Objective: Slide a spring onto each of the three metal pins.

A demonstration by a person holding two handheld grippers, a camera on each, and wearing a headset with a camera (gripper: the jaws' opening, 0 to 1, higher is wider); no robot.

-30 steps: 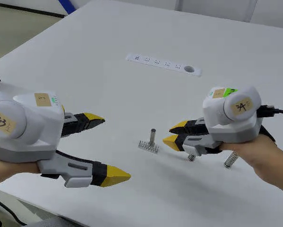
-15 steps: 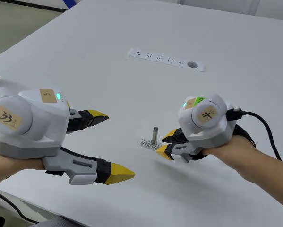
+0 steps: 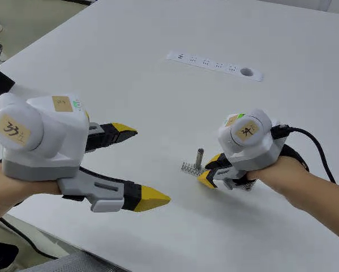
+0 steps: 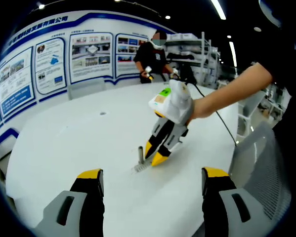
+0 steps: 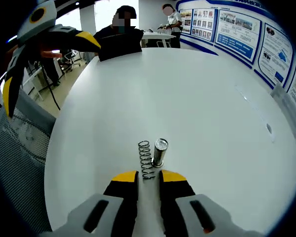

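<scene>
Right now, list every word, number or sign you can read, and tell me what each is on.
"33", handwritten: round tan sticker on the left tool.
"34", it seems: tilted tan sticker on the right tool.
Small top sticker on the left tool: too faint to read.
Wall posters and the blue banner above them: too small and blurred to read.

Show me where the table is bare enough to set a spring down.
Bare: the wide table stretch between power strip and pin; also the patch between the left gripper and the spring. Crowded: right by the pin, where the spring lies and the right gripper sits.
</scene>
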